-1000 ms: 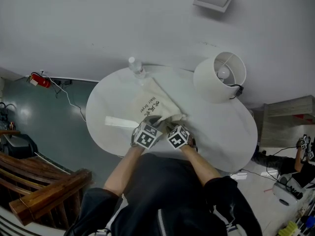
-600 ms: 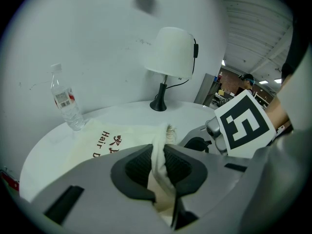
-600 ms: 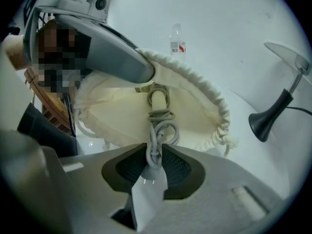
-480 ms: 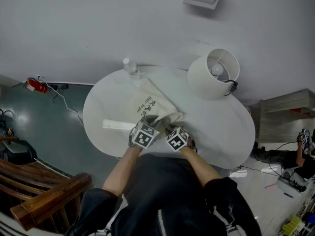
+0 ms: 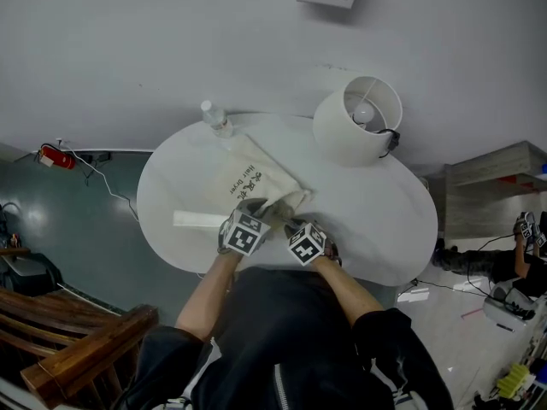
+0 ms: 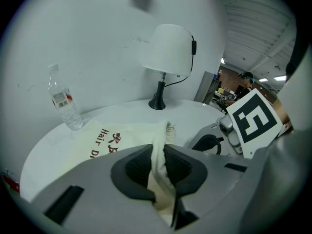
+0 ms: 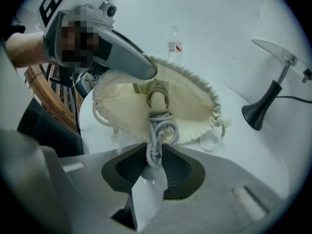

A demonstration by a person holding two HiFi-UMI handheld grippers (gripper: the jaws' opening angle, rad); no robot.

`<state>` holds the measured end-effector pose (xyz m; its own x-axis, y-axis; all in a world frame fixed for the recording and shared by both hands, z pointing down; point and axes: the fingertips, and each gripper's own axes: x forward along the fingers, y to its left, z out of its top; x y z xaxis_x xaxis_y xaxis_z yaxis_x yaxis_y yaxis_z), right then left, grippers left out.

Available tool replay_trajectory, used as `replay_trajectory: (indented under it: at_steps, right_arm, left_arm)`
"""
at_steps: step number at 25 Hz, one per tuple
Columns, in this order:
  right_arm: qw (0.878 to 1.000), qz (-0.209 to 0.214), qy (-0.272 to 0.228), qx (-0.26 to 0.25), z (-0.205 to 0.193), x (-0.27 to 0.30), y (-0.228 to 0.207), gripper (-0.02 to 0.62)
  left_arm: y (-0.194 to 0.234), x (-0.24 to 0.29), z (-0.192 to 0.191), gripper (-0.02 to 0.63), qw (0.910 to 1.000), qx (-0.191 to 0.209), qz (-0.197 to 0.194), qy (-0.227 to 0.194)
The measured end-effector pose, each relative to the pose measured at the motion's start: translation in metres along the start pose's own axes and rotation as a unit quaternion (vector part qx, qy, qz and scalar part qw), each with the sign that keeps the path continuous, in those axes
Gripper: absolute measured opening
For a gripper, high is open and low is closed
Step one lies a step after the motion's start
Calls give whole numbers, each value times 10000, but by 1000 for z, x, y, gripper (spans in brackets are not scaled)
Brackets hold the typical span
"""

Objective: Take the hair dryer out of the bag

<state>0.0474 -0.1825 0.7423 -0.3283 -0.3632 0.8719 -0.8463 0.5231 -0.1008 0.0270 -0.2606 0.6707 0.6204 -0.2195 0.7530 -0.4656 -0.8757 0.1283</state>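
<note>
A cream drawstring bag (image 5: 249,180) with printed lettering lies on the round white table (image 5: 376,220). My left gripper (image 6: 158,152) is shut on the bag's rim fabric (image 6: 157,147) and holds the mouth up. The bag's open mouth (image 7: 187,108) faces my right gripper (image 7: 155,156), which is shut on the hair dryer's coiled grey cord (image 7: 157,130). The cord runs back into the bag, where a grey part of the dryer (image 7: 156,95) shows; the rest of it is hidden inside. In the head view both grippers (image 5: 265,210) (image 5: 291,223) sit side by side at the bag's near end.
A white table lamp (image 5: 355,116) stands at the table's far right, its base (image 7: 258,112) close beside the bag. A water bottle (image 5: 214,120) stands at the far edge behind the bag. A flat white strip (image 5: 198,219) lies left of the grippers. A wooden chair (image 5: 77,348) stands lower left.
My right gripper has drawn slightly back from the bag with the cord in its jaws. The left gripper keeps its hold on the rim in place. The head view has shifted a little.
</note>
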Motion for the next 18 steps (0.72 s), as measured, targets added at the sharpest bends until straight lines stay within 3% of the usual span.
replay_trajectory:
  at_steps: [18]
  right_arm:
    - [9998,-87,-27,155,-57,-30,-5,91]
  left_arm:
    - [-6,4,-6,55,9999,119,21,59]
